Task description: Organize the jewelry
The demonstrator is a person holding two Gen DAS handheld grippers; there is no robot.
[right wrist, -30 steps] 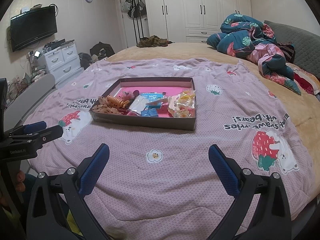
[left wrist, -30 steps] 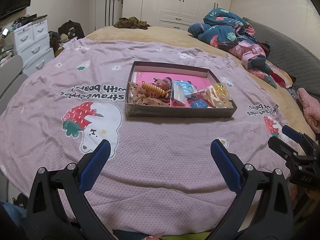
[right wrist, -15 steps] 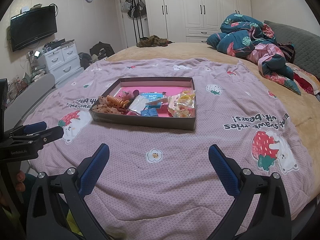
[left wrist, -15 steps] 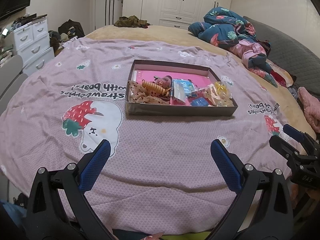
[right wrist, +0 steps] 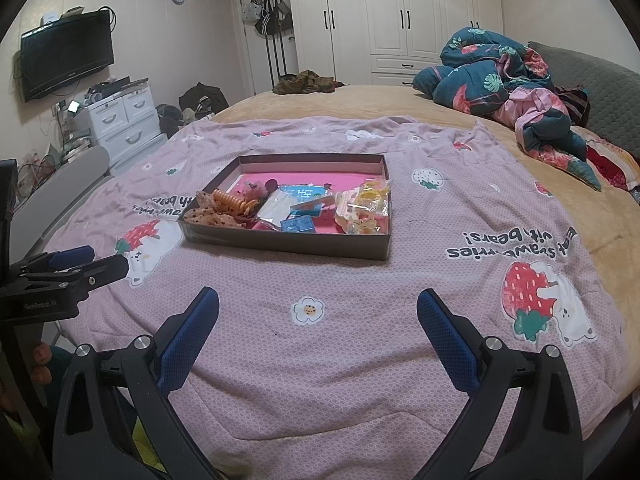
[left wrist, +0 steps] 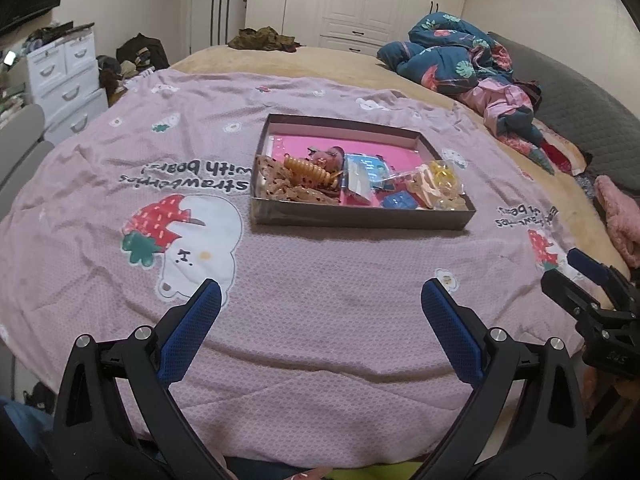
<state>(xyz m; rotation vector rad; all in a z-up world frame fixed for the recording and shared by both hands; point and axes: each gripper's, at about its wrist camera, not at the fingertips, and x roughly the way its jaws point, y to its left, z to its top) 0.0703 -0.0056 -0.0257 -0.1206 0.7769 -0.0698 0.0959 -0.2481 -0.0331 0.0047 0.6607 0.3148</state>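
Note:
A shallow brown box (left wrist: 360, 218) with a pink floor lies on the lilac bedspread (left wrist: 320, 300); it also shows in the right wrist view (right wrist: 288, 242). Inside lie a spotted scrunchie (left wrist: 276, 180), an orange spiral hair tie (left wrist: 308, 170), a blue card (left wrist: 368, 166), a small blue case (left wrist: 400, 202) and yellow pieces in clear bags (left wrist: 438, 178). My left gripper (left wrist: 320, 300) is open and empty, well short of the box. My right gripper (right wrist: 318, 304) is open and empty, also short of the box. Each gripper shows at the edge of the other's view.
A bundled blue floral duvet (right wrist: 500, 80) lies at the bed's far right. White drawers (right wrist: 124, 120) and a wall television (right wrist: 68, 54) stand left. Wardrobes (right wrist: 400, 20) line the back wall. A pink fluffy item (left wrist: 620, 216) lies at the right edge.
Both grippers stay open and nearly still. The view has shifted only slightly.

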